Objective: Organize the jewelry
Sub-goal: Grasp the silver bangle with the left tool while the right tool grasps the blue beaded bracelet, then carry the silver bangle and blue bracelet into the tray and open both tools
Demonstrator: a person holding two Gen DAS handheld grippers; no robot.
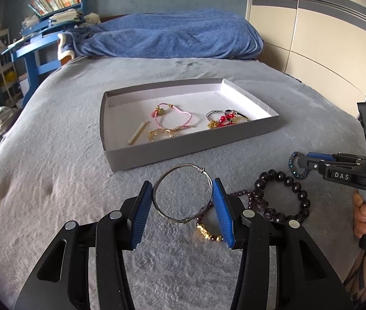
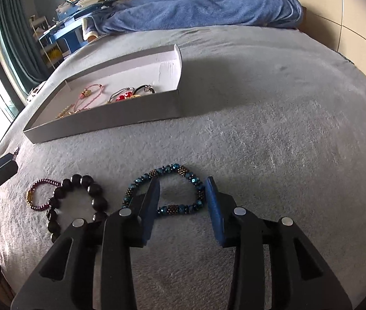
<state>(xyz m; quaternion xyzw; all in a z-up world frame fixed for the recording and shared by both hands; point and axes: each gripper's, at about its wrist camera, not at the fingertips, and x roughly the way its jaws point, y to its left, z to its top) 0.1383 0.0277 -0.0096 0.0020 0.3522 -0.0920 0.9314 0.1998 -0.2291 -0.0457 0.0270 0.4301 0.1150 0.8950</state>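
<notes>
My left gripper [image 1: 182, 182] is shut on a thin silver bangle [image 1: 180, 218], one blue pad pressing each side, just above the grey bedcover. In front of it lies an open grey tray [image 1: 183, 149], also in the right wrist view [image 2: 105, 124]. It holds a pink cord bracelet [image 1: 175, 115], gold pieces and red beads. A blue beaded bracelet [image 2: 180, 208] lies flat on the bed. My right gripper [image 2: 183, 183] stands open over it, its fingers straddling the loop. A dark wooden bead bracelet [image 2: 95, 188] and a garnet-and-gold bracelet [image 2: 40, 180] lie to the left.
A blue blanket [image 1: 170, 36] is heaped at the head of the bed. A wardrobe [image 1: 312, 38] stands on the right, and a blue desk with books [image 1: 40, 38] on the left. A hand [image 1: 363, 211] grips the right tool's handle.
</notes>
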